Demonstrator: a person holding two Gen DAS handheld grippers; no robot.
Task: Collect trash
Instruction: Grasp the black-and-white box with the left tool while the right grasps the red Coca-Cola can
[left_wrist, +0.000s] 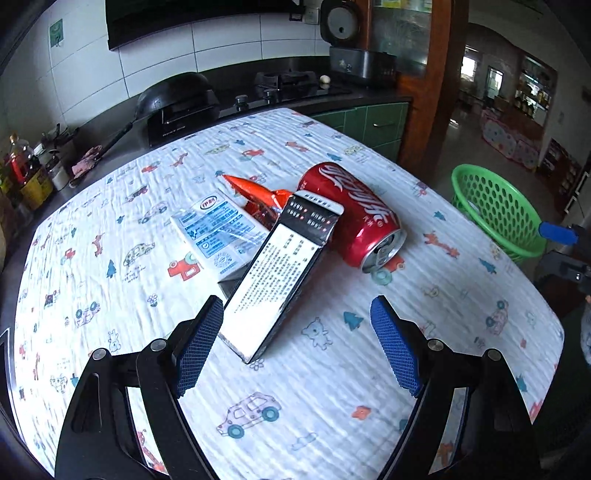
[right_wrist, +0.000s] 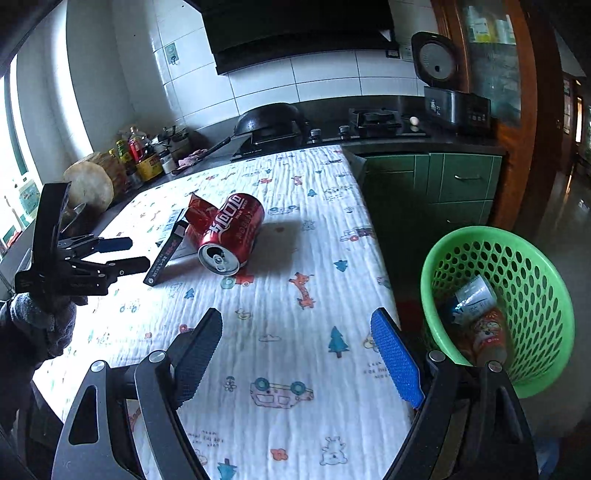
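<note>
We see our left gripper (left_wrist: 297, 308) with its jaws wide apart and nothing between them, hovering over the tabletop (left_wrist: 314, 398) just short of a black-and-white box (left_wrist: 275, 280). That box leans on a blue-and-white carton (left_wrist: 218, 229), and a crumpled red wrapper (left_wrist: 255, 192) lies just behind both. Using the red can (left_wrist: 354, 214) as our landmark: it lies on its side with its opened top toward us, touching the box's far end, with the wrapper just to its left. Our right gripper (right_wrist: 297, 321) also has its jaws spread apart and empty, above the cloth nearer than the can. To the can's right, off the tabletop's edge, stands a green basket (right_wrist: 535, 295) holding 2 pieces of trash: a crushed pale container (right_wrist: 474, 295) and a red-labelled bottle (right_wrist: 489, 336).
</note>
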